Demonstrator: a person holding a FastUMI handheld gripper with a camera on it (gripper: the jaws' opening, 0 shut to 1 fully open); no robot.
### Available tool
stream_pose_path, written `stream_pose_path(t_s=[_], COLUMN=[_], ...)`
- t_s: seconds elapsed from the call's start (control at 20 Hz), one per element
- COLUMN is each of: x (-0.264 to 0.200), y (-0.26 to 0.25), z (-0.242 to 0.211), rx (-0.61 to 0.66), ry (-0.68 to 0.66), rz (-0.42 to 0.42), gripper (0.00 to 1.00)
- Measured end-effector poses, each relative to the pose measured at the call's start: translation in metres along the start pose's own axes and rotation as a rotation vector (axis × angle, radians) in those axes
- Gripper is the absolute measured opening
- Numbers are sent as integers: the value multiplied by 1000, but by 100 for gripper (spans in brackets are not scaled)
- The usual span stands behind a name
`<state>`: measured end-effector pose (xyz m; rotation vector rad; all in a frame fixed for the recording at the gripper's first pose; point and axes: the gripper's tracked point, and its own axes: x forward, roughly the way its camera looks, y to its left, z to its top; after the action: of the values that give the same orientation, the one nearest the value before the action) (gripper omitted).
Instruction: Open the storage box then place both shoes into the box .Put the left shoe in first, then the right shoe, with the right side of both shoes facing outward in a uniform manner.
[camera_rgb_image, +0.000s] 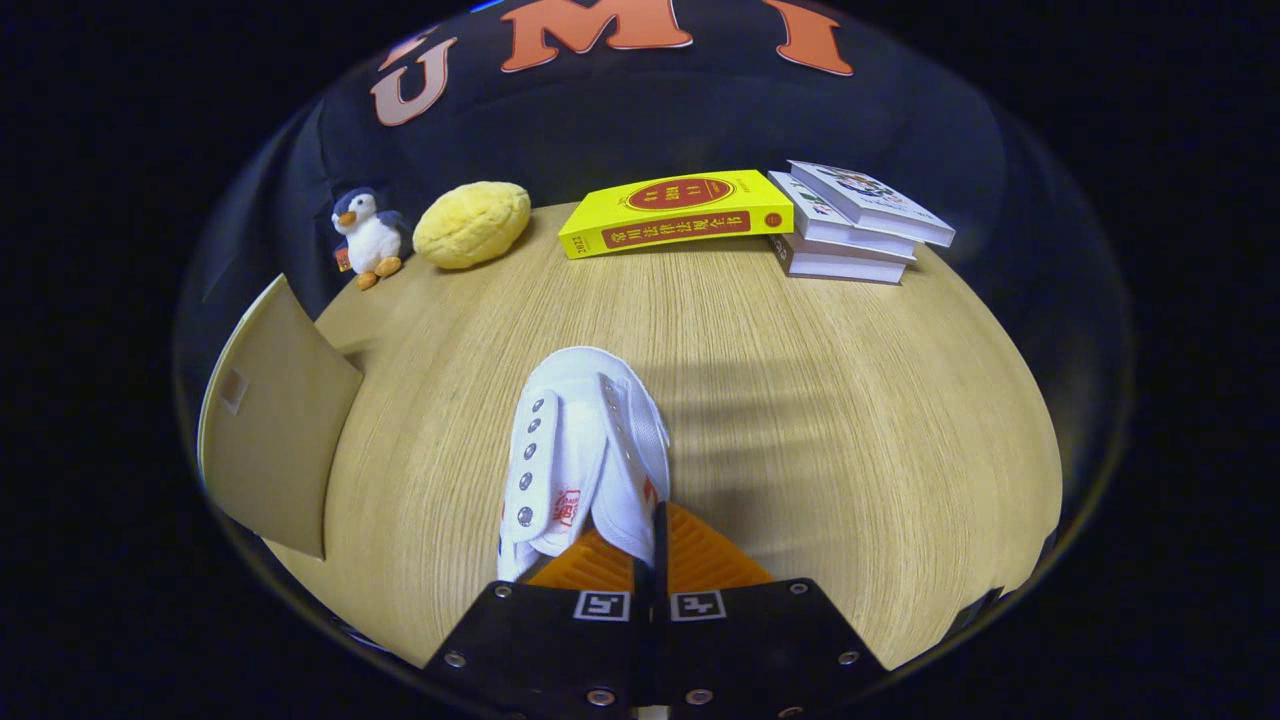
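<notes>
A white canvas shoe with metal eyelets and a red mark on its tongue stretches forward from my fingers, toe pointing away. My gripper is shut, and both orange fingers pinch the shoe's right side wall near the opening. The shoe's shadow falls on the wooden table to its right, so it seems lifted off the surface. To the left stands a tan cardboard panel, part of the storage box, tilted up; the rest of the box is hidden.
Beyond the shoe, at the table's back, lie a yellow book and a stack of three white books. A yellow plush bun and a small penguin toy sit at the back left.
</notes>
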<state>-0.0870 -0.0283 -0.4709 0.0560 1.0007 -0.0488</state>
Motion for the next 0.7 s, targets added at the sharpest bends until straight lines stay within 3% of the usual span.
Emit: stream_pose_path(t_s=[0.2,0.7], x=[-16,-88], y=[27,96], z=[20,89], rx=[45,24], ry=[-59,-208], rz=[48,144], gripper=[0,0])
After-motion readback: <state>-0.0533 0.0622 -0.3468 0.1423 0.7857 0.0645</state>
